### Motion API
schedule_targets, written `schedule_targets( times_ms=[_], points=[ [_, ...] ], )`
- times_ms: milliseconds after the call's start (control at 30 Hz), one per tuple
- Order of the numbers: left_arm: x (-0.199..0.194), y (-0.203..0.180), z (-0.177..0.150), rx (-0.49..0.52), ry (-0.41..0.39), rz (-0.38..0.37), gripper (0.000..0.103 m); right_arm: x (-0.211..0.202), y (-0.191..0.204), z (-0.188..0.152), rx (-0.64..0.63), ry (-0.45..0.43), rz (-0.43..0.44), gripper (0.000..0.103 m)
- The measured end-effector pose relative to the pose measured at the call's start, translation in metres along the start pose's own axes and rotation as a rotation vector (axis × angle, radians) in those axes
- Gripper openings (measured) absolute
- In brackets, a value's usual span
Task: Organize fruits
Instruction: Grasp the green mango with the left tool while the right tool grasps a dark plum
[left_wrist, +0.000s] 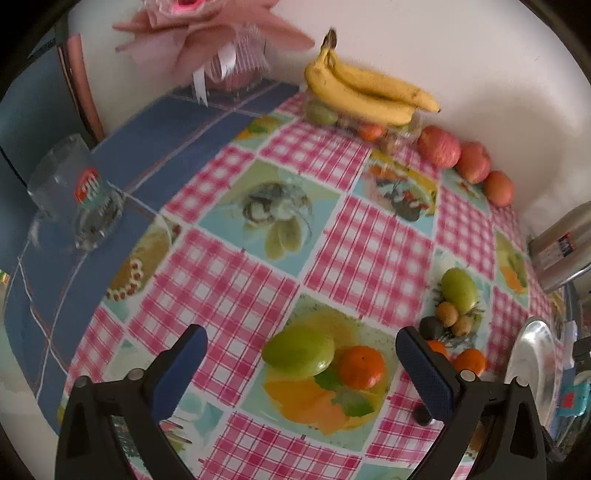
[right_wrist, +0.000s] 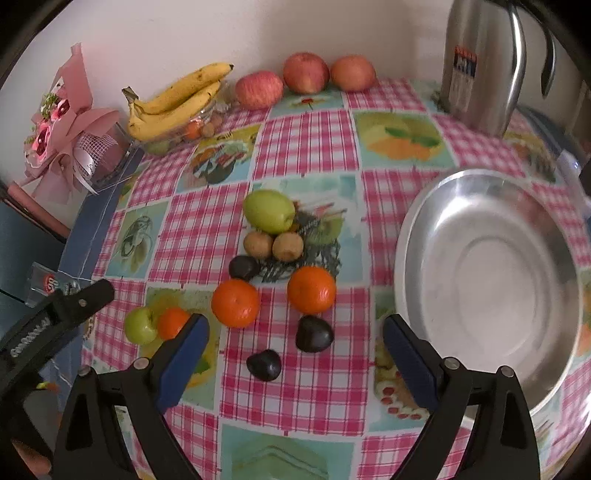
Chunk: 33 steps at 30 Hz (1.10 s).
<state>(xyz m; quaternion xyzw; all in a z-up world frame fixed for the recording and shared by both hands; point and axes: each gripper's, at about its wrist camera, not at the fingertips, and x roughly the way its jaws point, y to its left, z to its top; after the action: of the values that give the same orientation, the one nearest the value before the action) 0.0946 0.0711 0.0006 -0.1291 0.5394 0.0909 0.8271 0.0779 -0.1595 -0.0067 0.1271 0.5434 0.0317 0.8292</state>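
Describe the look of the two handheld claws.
Both match: the left claw and right claw have black angular plastic frames with silver pivot pins and two fingers faced with textured dark-blue pads. No cables or sleeves show.

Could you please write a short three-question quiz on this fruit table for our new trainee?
1. True or false: the metal bowl already holds fruit.
2. How many red apples line the wall?
3. What lies between the left gripper's jaws: A) bananas B) a green fruit and an orange C) a kettle?

Key: 1 false, it is empty. 2 three. 3 B.
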Motion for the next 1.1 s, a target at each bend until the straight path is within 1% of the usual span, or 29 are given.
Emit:
schedule_targets(
  times_ms=[133,200,267,400,433,467,533,633,667,800,867,933,967,1100],
  points=[
    [0.019,0.007,-0.005,-0.062,0.053,-0.02,0.102,0.008,0.001,-0.008,-0.001,0.028,-0.002,0.095],
    [0.025,0.011,-0.007,-0.096,0.073,-0.031,0.099,0.01,0.003,-0.011,-0.007,0.037,-0.002,0.095],
    [0.028,0.011,-0.008,-0.101,0.083,-0.03,0.095,0.014,0.004,-0.015,-0.011,0.058,-0.005,0.095],
    [0.035,0.012,-0.008,-0.115,0.098,-0.027,0.091,0.027,0.002,-0.02,-0.003,0.107,-0.001,0.094],
    [0.037,0.012,-0.007,-0.121,0.102,-0.029,0.091,0.03,0.001,-0.022,0.002,0.121,0.001,0.092],
    [0.039,0.013,-0.007,-0.128,0.106,-0.03,0.089,0.032,0.0,-0.023,0.005,0.131,0.003,0.087],
    [0.041,0.013,-0.007,-0.131,0.111,-0.026,0.088,0.037,0.001,-0.024,0.009,0.152,0.009,0.084],
    [0.044,0.012,-0.007,-0.133,0.117,-0.026,0.083,0.039,0.005,-0.026,0.001,0.16,0.018,0.083],
    [0.044,0.012,-0.007,-0.135,0.119,-0.028,0.08,0.039,0.007,-0.026,-0.008,0.161,0.017,0.078],
    [0.044,0.012,-0.006,-0.141,0.118,-0.034,0.071,0.044,0.015,-0.027,-0.039,0.168,0.025,0.071],
    [0.043,0.013,-0.006,-0.145,0.119,-0.037,0.067,0.044,0.018,-0.029,-0.047,0.168,0.033,0.063],
    [0.043,0.016,-0.008,-0.148,0.125,-0.049,0.064,0.044,0.022,-0.029,-0.063,0.165,0.029,0.061],
    [0.044,0.016,-0.008,-0.152,0.13,-0.055,0.06,0.045,0.022,-0.029,-0.064,0.164,0.032,0.061],
    [0.044,0.013,-0.009,-0.146,0.126,-0.046,0.059,0.046,0.025,-0.029,-0.07,0.16,0.031,0.059]
  ],
)
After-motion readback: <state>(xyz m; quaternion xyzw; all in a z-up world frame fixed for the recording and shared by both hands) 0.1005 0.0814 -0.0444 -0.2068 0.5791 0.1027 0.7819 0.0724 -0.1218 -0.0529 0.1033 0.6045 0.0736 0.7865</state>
